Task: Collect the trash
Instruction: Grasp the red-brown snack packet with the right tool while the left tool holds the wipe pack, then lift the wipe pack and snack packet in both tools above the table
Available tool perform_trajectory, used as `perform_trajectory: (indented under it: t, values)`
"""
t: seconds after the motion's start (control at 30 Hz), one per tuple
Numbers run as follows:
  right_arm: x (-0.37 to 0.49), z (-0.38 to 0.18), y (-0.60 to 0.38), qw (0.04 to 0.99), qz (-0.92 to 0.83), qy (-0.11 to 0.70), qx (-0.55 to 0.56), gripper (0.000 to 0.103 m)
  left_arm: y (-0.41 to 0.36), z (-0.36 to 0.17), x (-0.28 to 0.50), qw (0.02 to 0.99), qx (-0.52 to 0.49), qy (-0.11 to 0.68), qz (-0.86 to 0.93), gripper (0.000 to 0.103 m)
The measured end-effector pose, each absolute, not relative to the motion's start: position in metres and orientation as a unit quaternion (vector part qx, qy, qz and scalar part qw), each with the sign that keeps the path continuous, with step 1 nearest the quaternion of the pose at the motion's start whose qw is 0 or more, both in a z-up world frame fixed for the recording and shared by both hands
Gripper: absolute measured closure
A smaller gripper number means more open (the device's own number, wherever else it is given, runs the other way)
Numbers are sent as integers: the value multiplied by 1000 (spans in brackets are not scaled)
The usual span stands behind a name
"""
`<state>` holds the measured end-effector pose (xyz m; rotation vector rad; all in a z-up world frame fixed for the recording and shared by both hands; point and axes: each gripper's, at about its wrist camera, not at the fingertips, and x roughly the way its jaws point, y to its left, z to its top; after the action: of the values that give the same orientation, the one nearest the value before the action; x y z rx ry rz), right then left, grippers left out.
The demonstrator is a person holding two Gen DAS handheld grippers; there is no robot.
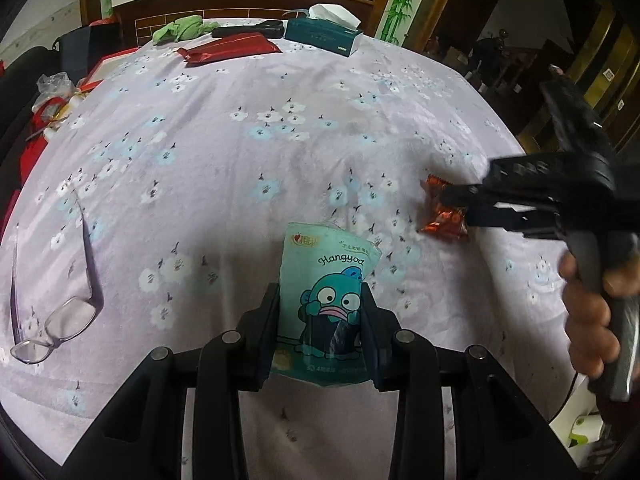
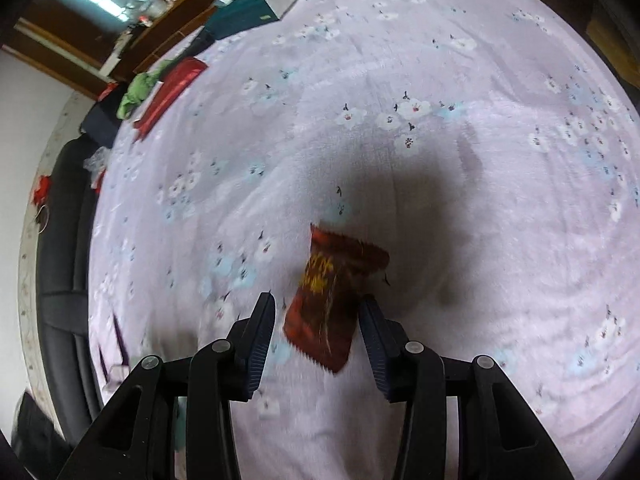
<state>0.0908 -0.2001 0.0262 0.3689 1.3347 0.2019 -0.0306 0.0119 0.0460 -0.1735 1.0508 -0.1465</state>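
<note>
Left gripper clamped on a teal tissue packet, held just over the floral bedsheet. Right gripper straddles a red snack wrapper; jaws part-open, contact unclear. Far edge: tissue box.

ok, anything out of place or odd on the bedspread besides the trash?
Yes: eyeglasses lie on the bedspread with arms unfolded, left of the left gripper that holds the teal tissue pack. Not trash, and easy to knock or crush.

Teal cartoon-fish packet, red-and-yellow wrapper, lilac cloth with white-blue flowers.
</note>
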Motion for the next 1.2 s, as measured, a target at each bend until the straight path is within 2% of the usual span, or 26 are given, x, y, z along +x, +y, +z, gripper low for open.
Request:
perform_trajectory:
  t: [0.17,0.27,0.8,1.2]
  values:
    - [95,17,-193,766,86,617,159,70,14,44,-33,858,-79,502,-76,68]
    - [88,22,-188,778,85,608,131,74,10,44,-32,860,-75,499,-79,68]
    - [-25,69,-253,842,42,536,41,74,-64,55,-31,870,-36,478,-120,68]
    - [-64,77,-305,861,-14,508,-1,74,-136,64,-43,866,5,472,-162,68]
